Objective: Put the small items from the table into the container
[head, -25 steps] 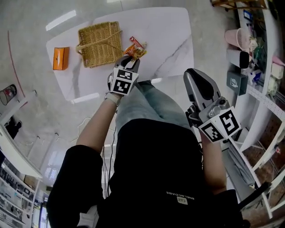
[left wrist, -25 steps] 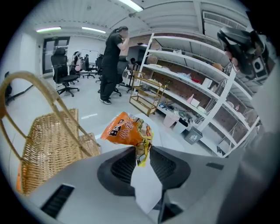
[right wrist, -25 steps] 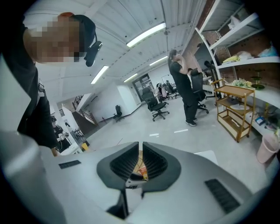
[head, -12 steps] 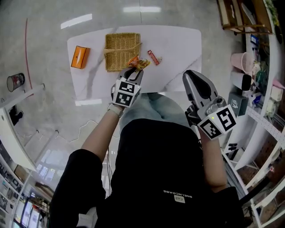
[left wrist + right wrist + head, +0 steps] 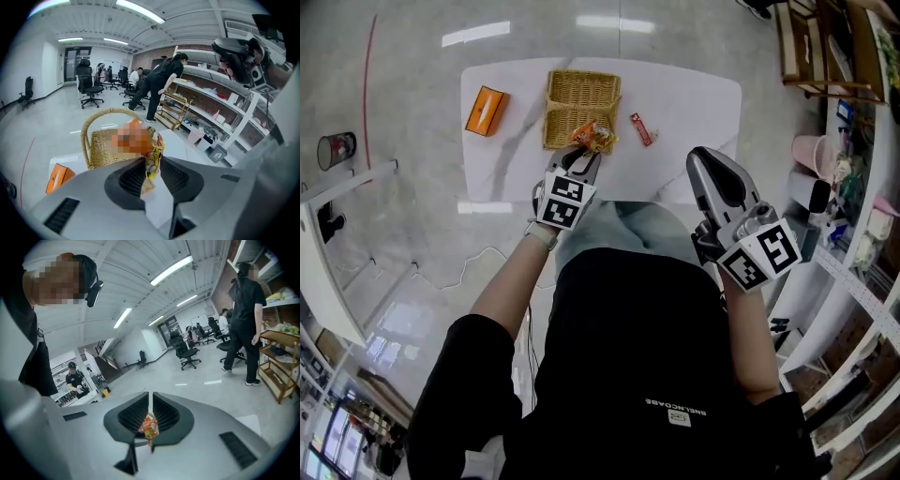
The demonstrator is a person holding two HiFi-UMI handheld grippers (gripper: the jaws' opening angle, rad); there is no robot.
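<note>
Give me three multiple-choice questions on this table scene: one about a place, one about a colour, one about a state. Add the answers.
1. In the head view, where does the orange box lie relative to the wicker basket?
A. left of it
B. inside it
C. right of it

2. What colour is the small flat packet lying on the table right of the basket?
A. blue
B. red
C. green

3. What state is the left gripper in?
A. wide open and empty
B. shut on an orange snack packet
C. clamped on the basket's handle

Answers: 1 A, the box lies on the table left of the basket, apart from it. 2 B, the packet shows red on the white top. 3 B, the left gripper view shows the packet's edge pinched between the jaws.
</note>
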